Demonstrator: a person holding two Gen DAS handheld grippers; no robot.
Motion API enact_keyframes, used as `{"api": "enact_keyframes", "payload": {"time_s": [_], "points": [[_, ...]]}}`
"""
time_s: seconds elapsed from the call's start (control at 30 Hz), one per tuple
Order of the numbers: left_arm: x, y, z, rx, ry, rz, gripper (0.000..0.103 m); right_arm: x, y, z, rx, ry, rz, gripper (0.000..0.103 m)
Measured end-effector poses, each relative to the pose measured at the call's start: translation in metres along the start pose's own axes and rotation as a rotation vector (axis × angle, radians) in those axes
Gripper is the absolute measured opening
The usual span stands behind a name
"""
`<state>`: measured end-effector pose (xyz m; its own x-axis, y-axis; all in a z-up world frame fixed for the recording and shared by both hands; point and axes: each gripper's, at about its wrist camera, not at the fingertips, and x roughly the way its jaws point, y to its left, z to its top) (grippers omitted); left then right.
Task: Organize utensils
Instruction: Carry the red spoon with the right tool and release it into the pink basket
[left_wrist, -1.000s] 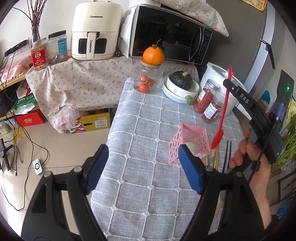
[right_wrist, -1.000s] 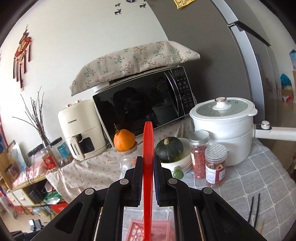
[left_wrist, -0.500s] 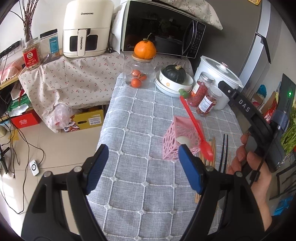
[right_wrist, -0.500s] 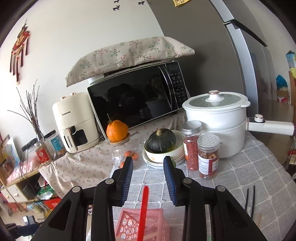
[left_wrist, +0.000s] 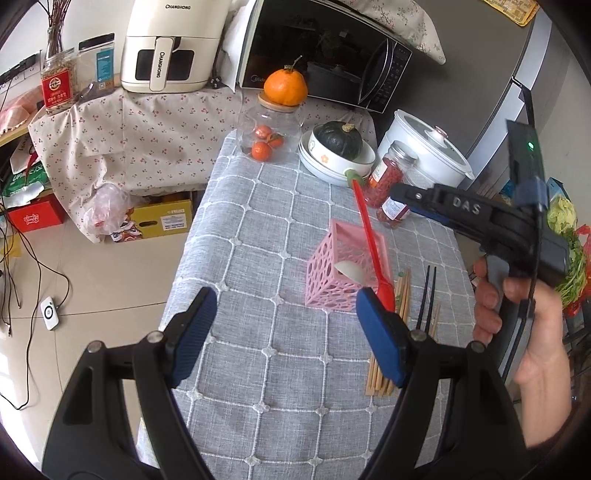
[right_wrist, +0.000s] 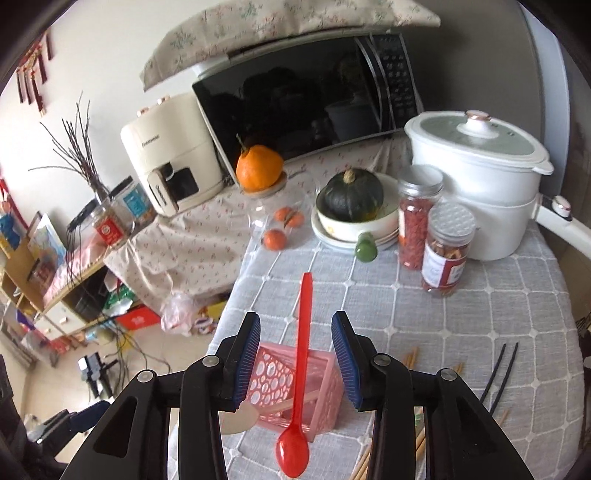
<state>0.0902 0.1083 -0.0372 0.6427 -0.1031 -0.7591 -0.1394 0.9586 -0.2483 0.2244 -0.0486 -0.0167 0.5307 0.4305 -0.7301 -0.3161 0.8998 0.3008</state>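
**Red spoon free of right tongs, lying over pink basket**

Right tongs: jaws have just been opening, now parted, pads not touching anything. Red spoon sits in the gap between the blue pads in the right wrist view but clear of both; handle points away toward the bowls, bowl end nearest the camera. It lies across the pink basket, its bowl past the basket's near edge, over the desk; whether it touches the cloth, cannot tell. A pale spoon pokes out of the basket at lower left.

Left tongs: wide open, empty, hovering over the grey checked cloth, near side of the basket. In the left wrist view the red spoon's bowl end is just beside the right-hand blue pad, partly hidden by it. Wooden chopsticks and black chopsticks lie flat on the desk just right of the basket. A hand grips the right tool's handle.
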Motion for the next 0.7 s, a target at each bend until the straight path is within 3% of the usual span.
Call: {"api": "enact_keyframes", "payload": {"time_s": [0.23, 0.33, 0.4, 0.47, 0.7], "points": [[0.006, 0.008, 0.003, -0.025, 0.023, -0.018, 0.078, 0.068, 0.013, 0.028, -0.008, 0.192, -0.057, 0.041], [0.008, 0.01, 0.004, -0.029, 0.031, -0.023, 0.078, 0.091, 0.018, 0.027, -0.043, 0.249, -0.132, 0.039], [0.01, 0.01, 0.003, -0.027, 0.035, -0.023, 0.078, 0.099, 0.017, 0.027, -0.055, 0.269, -0.165, 0.033], [0.01, 0.009, 0.003, -0.024, 0.037, -0.026, 0.078, 0.107, 0.015, 0.025, -0.058, 0.287, -0.182, 0.014], [0.005, 0.007, 0.002, -0.019, 0.025, -0.032, 0.078, 0.08, 0.013, 0.02, -0.044, 0.242, -0.154, 0.011]]}}
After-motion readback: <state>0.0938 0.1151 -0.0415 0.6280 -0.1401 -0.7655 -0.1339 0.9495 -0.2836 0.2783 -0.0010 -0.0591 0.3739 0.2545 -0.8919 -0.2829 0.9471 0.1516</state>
